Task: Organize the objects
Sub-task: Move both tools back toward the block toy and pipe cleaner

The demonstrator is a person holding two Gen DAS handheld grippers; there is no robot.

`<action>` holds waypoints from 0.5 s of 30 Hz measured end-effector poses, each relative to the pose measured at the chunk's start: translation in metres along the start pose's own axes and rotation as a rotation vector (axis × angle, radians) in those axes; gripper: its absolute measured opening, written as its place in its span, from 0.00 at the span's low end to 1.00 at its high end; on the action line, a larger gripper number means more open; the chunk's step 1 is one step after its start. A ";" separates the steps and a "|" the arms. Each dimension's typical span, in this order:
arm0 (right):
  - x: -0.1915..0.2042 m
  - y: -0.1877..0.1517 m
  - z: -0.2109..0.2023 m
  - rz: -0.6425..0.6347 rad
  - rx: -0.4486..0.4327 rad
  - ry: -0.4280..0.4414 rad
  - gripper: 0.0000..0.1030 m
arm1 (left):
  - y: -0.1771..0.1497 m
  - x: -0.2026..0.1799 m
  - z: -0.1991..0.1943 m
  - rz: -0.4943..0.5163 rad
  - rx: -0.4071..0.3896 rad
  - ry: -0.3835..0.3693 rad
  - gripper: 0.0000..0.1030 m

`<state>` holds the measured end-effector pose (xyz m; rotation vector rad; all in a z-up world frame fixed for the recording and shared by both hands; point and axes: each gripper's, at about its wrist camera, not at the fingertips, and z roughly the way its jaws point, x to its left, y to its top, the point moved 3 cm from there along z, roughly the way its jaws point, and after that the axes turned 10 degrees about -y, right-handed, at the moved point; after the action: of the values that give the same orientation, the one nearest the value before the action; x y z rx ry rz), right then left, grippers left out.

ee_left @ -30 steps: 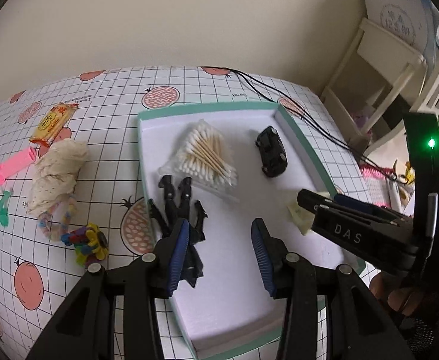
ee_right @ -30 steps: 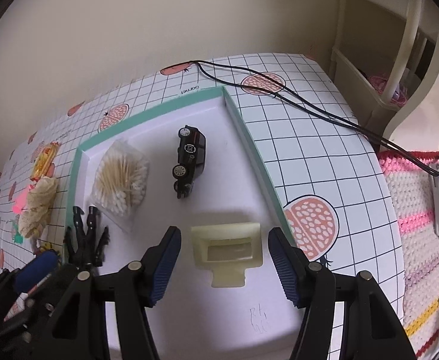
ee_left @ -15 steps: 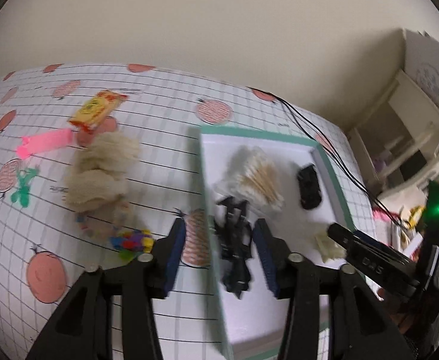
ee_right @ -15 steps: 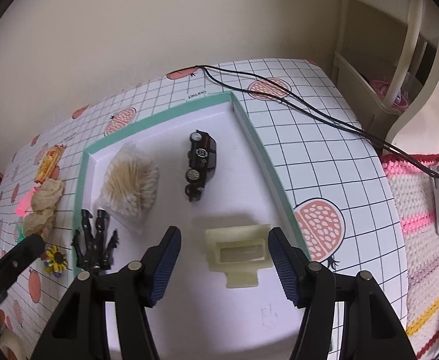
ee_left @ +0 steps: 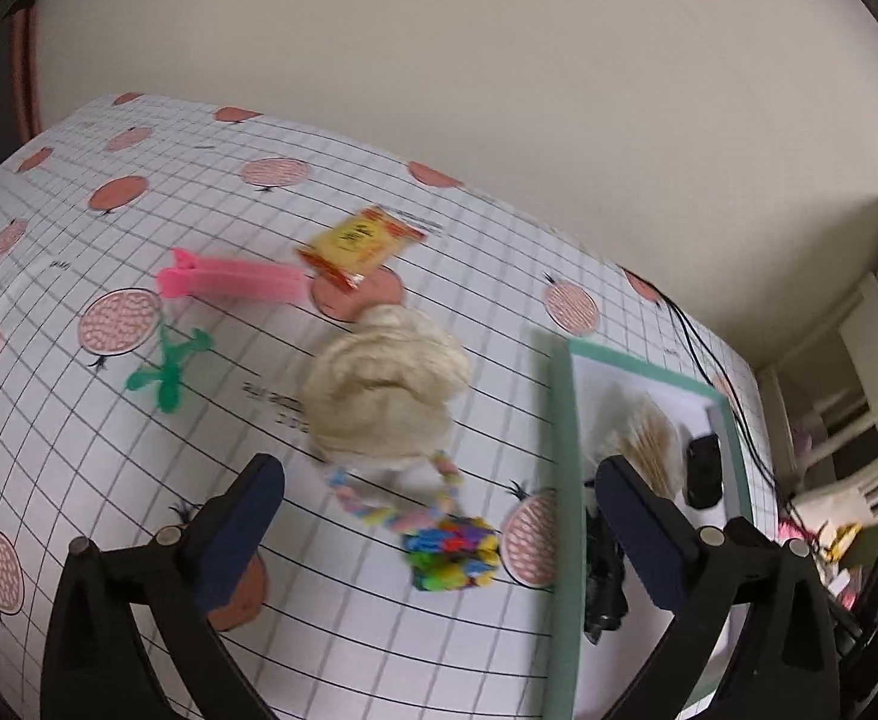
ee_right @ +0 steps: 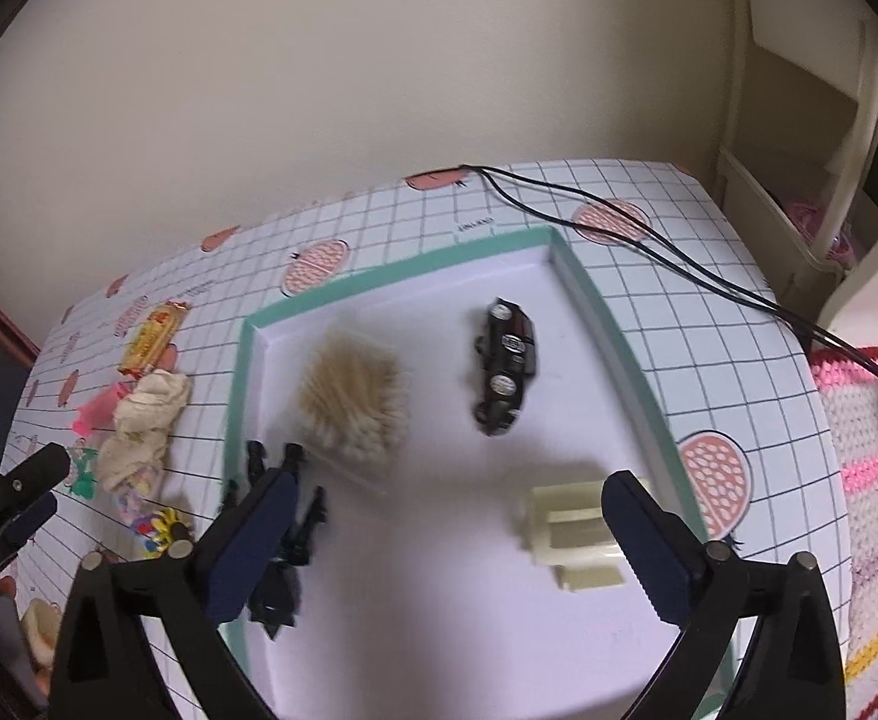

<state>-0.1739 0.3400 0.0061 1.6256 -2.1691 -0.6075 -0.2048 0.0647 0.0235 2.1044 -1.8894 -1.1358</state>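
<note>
A: What could go wrong here?

B: The left gripper (ee_left: 439,534) hangs with its fingers wide apart and empty above the multicoloured bead-and-rope toy (ee_left: 450,552), which lies touching the crumpled cream cloth (ee_left: 388,387). If it closes carelessly it may catch the cloth too, or drag the rope loop.

A: And the tray?

B: The white shallow tray with a teal rim (ee_right: 238,396) holds a clear packet of cotton swabs (ee_right: 355,399), a black toy car (ee_right: 505,375), a black action figure (ee_right: 283,546) and a cream plastic piece (ee_right: 574,531). The right gripper (ee_right: 451,546) hovers over it, fingers apart, holding nothing.
</note>
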 end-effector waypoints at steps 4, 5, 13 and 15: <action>0.020 -0.001 -0.005 -0.035 -0.009 0.021 1.00 | 0.006 0.016 -0.008 -0.027 -0.034 0.018 1.00; 0.026 0.000 -0.007 -0.049 -0.015 0.030 1.00 | 0.008 0.019 -0.010 -0.031 -0.038 0.018 1.00; 0.095 -0.011 -0.022 -0.189 -0.042 0.144 1.00 | 0.014 0.042 -0.018 -0.058 -0.037 0.024 1.00; 0.112 -0.017 -0.022 -0.233 -0.040 0.163 1.00 | 0.013 0.045 -0.014 -0.066 -0.004 0.025 1.00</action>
<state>-0.1791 0.2249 0.0184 1.8526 -1.8574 -0.5580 -0.2093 0.0162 0.0201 2.1837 -1.8186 -1.1194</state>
